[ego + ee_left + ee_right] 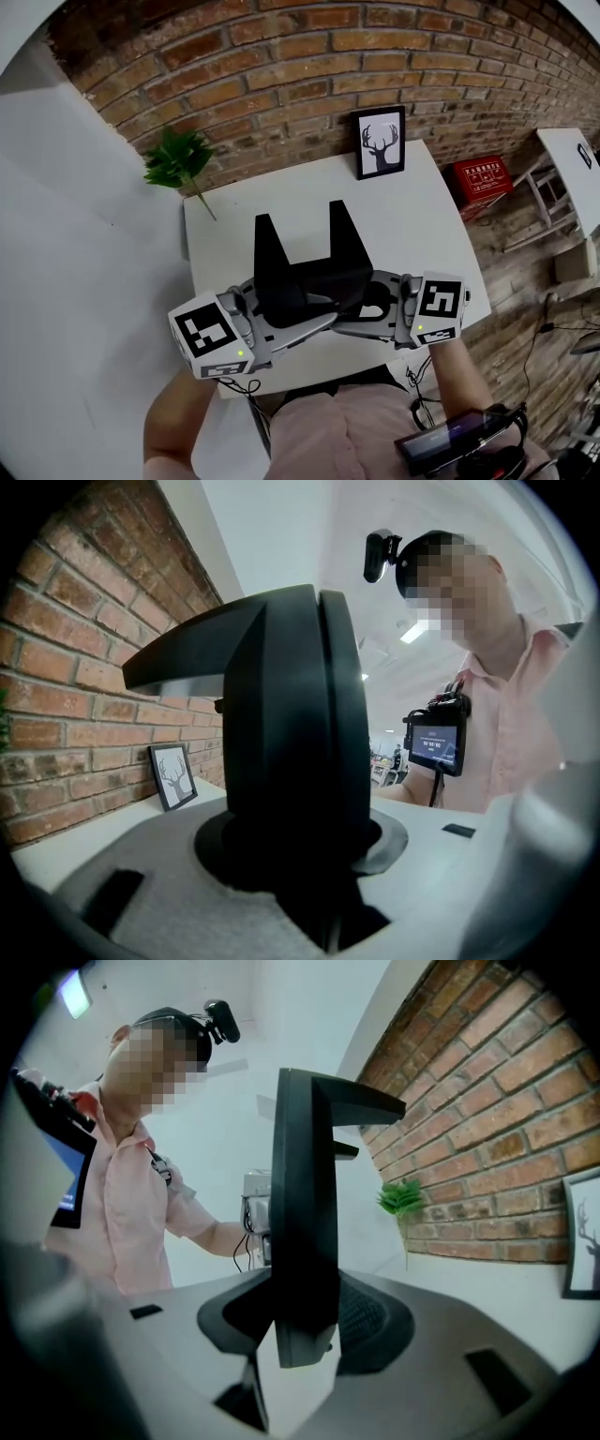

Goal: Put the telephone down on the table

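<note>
Left gripper [302,323] and right gripper [364,314] each clamp one side of the telephone [305,267] (jaws part-closed on it) — table [422,216] directly below, near edge.

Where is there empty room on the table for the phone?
The table is bare between the deer picture and the telephone, and down its left side from the plant. The near edge is crowded: left gripper and right gripper hold it there.

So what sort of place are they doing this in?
Probably an office or studio corner, indoors: an exposed brick wall, a white table set against it, and a framed deer picture and a small green plant by that wall.
</note>
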{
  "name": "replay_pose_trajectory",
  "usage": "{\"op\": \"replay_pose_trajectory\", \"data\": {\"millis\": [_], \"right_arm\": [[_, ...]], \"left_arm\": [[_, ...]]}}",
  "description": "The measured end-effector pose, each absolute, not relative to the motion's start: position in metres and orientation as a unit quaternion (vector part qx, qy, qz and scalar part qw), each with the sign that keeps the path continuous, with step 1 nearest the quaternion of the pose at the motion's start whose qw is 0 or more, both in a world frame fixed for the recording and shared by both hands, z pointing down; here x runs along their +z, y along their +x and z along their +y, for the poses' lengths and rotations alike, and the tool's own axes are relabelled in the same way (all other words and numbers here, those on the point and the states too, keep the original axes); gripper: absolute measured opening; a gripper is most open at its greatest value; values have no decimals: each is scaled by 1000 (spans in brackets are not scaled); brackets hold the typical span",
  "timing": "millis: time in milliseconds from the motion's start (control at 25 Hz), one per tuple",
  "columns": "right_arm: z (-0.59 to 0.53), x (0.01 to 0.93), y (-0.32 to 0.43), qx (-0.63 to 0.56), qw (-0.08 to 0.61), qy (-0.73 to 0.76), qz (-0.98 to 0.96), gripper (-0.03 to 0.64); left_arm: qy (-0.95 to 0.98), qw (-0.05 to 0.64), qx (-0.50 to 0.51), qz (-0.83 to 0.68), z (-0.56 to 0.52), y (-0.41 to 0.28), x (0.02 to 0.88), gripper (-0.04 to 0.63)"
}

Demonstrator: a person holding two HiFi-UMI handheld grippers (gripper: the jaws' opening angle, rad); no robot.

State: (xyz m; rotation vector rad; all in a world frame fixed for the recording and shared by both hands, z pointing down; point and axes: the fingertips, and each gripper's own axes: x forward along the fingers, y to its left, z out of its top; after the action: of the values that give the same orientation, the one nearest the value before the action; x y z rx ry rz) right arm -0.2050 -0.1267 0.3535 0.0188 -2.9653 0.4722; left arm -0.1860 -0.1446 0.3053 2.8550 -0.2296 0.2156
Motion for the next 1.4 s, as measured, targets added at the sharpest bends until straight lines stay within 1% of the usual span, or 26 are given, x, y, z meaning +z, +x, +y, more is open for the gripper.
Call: {"op": "replay_pose_trajectory", "data": {"millis": [520, 1000, 1400], "right_arm": [[-160, 369, -180, 180, 77, -6, -981, 172], [-182, 409, -175, 231, 84, -11, -969, 172], [-191, 444, -174, 284, 89, -12, -955, 172]], "left_arm": [[981, 157, 72, -89, -180, -162, 322, 158], [970, 215, 66, -91, -208, -158, 365, 158], [955, 276, 61, -87, -221, -160, 405, 158]]}}
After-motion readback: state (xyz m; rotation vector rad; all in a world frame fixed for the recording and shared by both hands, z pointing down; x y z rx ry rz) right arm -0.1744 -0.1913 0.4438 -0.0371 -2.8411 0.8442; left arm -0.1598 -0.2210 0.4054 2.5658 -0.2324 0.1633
